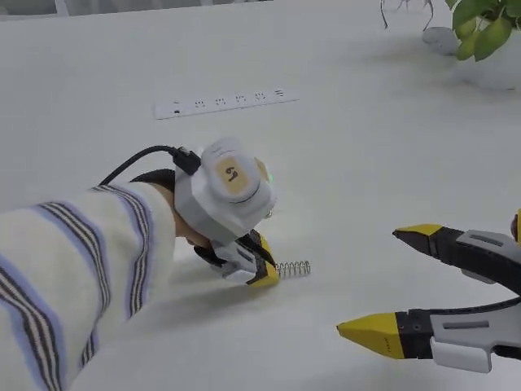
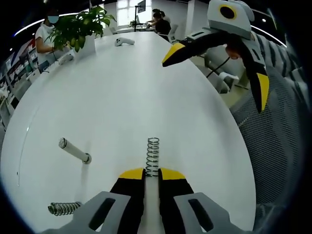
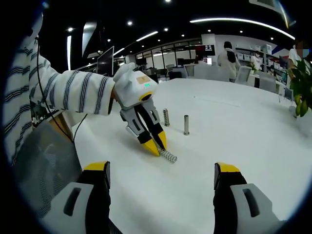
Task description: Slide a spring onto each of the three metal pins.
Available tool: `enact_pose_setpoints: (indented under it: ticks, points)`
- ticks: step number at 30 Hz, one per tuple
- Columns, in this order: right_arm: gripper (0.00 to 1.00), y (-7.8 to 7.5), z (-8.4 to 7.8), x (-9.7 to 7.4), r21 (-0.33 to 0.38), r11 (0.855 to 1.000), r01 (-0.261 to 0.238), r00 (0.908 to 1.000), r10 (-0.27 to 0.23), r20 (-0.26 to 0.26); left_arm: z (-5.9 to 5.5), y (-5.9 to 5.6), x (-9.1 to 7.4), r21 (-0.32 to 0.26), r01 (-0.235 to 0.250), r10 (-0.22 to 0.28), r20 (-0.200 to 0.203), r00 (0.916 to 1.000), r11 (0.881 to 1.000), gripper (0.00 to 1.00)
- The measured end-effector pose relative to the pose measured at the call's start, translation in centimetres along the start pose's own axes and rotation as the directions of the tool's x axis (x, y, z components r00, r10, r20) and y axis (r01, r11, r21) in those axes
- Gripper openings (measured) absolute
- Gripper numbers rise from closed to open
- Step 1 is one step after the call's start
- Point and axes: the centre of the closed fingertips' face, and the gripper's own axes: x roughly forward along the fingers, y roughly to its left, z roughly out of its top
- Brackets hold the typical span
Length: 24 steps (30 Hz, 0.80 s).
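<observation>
1. Held the right gripper [image 1: 368,281] nearest, over the white table [image 1: 342,163], jaws spread wide with nothing between them.
2. Pressed the left gripper [image 1: 267,277] low to the table just beyond, jaws pinched together on one end of a spring [image 1: 294,268]; left the rest of that spring lying flat on the surface, sticking out past the yellow tips.
3. Found two pins standing upright farther on, in the right gripper view: a bare pin [image 3: 186,125] and, just beside it, a loaded pin [image 3: 166,117] with a coil around it.
4. Saw a power strip [image 1: 225,103] farther back and a potted plant [image 1: 480,32] at the far corner.
</observation>
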Motion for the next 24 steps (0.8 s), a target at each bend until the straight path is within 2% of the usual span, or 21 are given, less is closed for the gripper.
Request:
enact_pose_setpoints:
  ticks: [2, 5, 7, 10, 11, 13, 16, 24]
  points:
    - [0.86, -0.1, 0.0, -0.1, -0.003, 1.0, 0.004, 1.0, -0.004, 0.0, 0.0, 0.0, 0.0, -0.001, -0.002, 0.002, 0.002, 1.0, 1.0, 0.02]
    - [0.86, -0.3, 0.0, -0.3, -0.004, 1.0, 0.011, 0.9999, -0.011, -0.001, -0.1, 0.1, 0.0, -0.038, -0.023, 0.023, -0.013, 0.9997, 0.999, 0.02]
    - [0.86, -0.3, 0.0, -0.3, -0.001, 1.0, 0.011, 0.9999, -0.011, -0.001, -0.2, 0.0, -0.1, -0.013, -0.024, 0.024, -0.007, 0.9997, 1.0, 0.02]
    - [0.86, -0.3, 0.0, -0.3, 0.002, 1.0, 0.011, 0.9999, -0.011, 0.0, -0.1, 0.0, -0.2, -0.009, -0.027, 0.027, 0.006, 0.9996, 1.0, 0.02]
    - [0.87, -0.4, 0.0, -0.2, 0.006, 1.0, 0.017, 0.9998, -0.017, 0.001, -0.2, 0.3, -0.4, -0.03, -0.045, 0.045, 0.004, 0.999, 0.999, 0.02]
    - [0.87, -0.4, 0.0, -0.2, 0.008, 1.0, 0.02, 0.9998, -0.02, 0.001, -0.4, 0.5, -0.7, -0.079, -0.05, 0.05, 0.001, 0.9988, 0.996, 0.02]
    - [0.88, -0.6, 0.0, -0.2, 0.001, 1.0, 0.028, 0.9996, -0.028, -0.007, -0.1, 0.7, -1.3, -0.054, -0.058, 0.06, 0.035, 0.9976, 0.997, 0.02]
    - [0.87, -0.7, 0.2, -0.4, -0.006, 1.0, 0.02, 0.9998, -0.02, -0.006, 0.0, 1.2, -3.0, -0.096, -0.088, 0.096, 0.091, 0.9912, 0.992, 0.02]
